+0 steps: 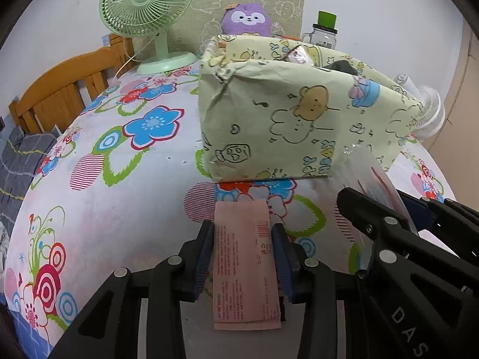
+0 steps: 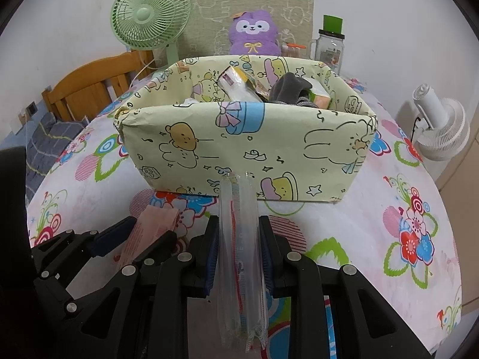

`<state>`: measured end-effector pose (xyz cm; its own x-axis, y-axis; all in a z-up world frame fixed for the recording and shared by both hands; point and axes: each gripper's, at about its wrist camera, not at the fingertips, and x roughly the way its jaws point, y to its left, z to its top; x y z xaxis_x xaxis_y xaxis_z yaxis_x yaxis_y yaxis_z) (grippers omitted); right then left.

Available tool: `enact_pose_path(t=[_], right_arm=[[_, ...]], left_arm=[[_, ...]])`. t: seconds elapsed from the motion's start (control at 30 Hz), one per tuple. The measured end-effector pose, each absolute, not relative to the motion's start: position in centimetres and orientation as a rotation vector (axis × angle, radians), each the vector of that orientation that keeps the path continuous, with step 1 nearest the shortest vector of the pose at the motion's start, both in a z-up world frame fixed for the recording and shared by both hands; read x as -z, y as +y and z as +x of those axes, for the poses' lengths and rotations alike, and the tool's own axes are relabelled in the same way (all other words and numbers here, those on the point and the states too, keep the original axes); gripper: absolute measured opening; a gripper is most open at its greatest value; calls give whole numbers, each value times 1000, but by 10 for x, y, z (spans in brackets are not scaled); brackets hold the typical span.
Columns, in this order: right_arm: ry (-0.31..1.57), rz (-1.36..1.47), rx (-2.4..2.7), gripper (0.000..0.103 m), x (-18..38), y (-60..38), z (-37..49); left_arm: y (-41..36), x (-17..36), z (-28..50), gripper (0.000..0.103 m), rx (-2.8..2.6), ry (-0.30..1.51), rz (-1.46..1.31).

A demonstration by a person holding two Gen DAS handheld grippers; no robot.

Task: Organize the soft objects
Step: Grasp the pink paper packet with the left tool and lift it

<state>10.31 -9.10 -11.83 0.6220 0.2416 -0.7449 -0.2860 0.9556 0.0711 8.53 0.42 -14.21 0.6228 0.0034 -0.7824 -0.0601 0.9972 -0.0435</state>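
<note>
Floral sheeting (image 2: 389,179) covers the bed that carries everything, with a wooden headboard (image 1: 60,89), a green fan (image 1: 146,6) and a purple plush (image 2: 254,33) along its far edge. Toward the middle stands the cartoon-print box (image 2: 239,149), open at the top and already holding several soft items, among them a grey cloth (image 2: 287,86) and wrapped packets; I judge the sorting partly done. Two pieces remain outside it, both lifted just short of the box's near wall. My left gripper (image 1: 242,257) is closed on a pink packet (image 1: 245,269), whose small printed text and red barcode I cannot read. My right gripper (image 2: 239,257) is closed on a clear plastic pouch (image 2: 239,239) with a red strip; its faint lettering is illegible. Only "DAS" on the right gripper's body reads clearly, in the left view.
</note>
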Motion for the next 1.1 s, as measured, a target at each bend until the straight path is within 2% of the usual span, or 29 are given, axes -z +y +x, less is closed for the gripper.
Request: enact_pose_path(t=[1.1], right_arm=[[745, 22, -290, 29, 83, -134, 70]], left_arm=[[-38, 94, 54, 39, -2, 783, -4]])
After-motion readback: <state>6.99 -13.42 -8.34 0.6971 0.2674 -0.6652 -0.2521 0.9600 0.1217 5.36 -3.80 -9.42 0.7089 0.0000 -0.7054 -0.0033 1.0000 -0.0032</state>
